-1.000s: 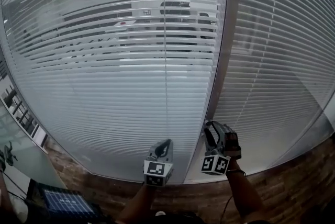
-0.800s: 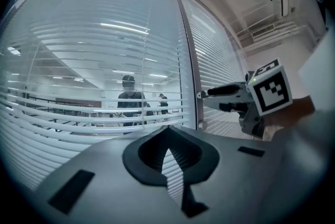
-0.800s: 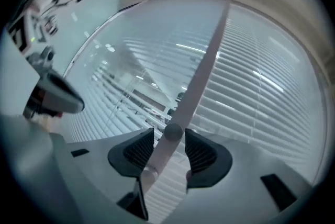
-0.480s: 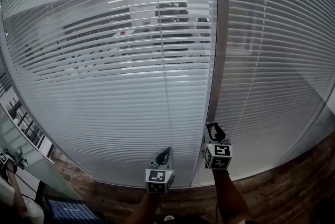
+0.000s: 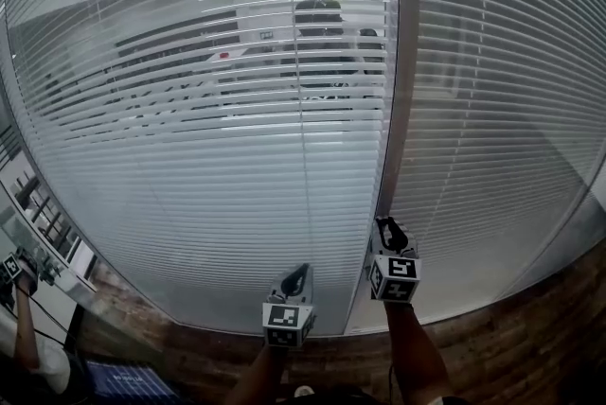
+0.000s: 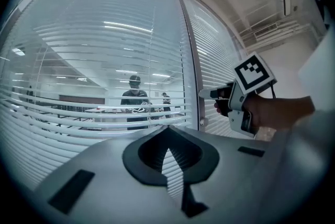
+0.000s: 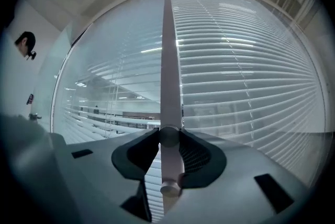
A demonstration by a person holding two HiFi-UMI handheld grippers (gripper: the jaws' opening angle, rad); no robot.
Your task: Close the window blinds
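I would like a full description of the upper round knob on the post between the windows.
The upper knob is small, round and grey like the post it projects from; material unclear. It sits low on the post, above a second knob. The jaws of the right gripper, which have just been closing, press on it from both sides.

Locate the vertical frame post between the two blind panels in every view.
Head view: frame post right of centre, running down to the right gripper.
Left gripper view: upright, just right of centre, left of the right gripper.
Right gripper view: dead centre; the jaws, just now closing, grip a knob on it.
Shared landmark: the left blind, office showing through, borders the post's left side in all three.
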